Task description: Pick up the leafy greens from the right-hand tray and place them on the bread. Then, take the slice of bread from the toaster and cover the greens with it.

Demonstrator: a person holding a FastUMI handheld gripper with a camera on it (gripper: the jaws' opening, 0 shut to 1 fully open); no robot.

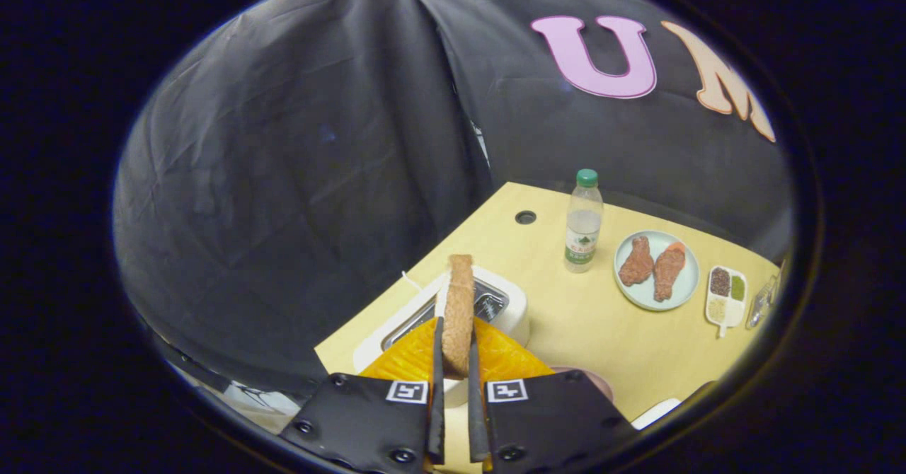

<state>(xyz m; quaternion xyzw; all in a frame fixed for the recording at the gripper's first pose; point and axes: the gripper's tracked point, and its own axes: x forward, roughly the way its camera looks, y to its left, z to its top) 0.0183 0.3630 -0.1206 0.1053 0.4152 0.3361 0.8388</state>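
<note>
A slice of brown bread stands on edge between my two fingers, and my gripper is shut on it. The slice is held above the white toaster, whose slots lie just beyond the fingers. The slice's lower end is hidden between the fingers.
On the pale wooden table, beyond the toaster, stands a clear water bottle with a green cap. Right of it lies a pale plate with two drumsticks, then a small divided dish of grains. A round cable hole sits near the table's far edge.
</note>
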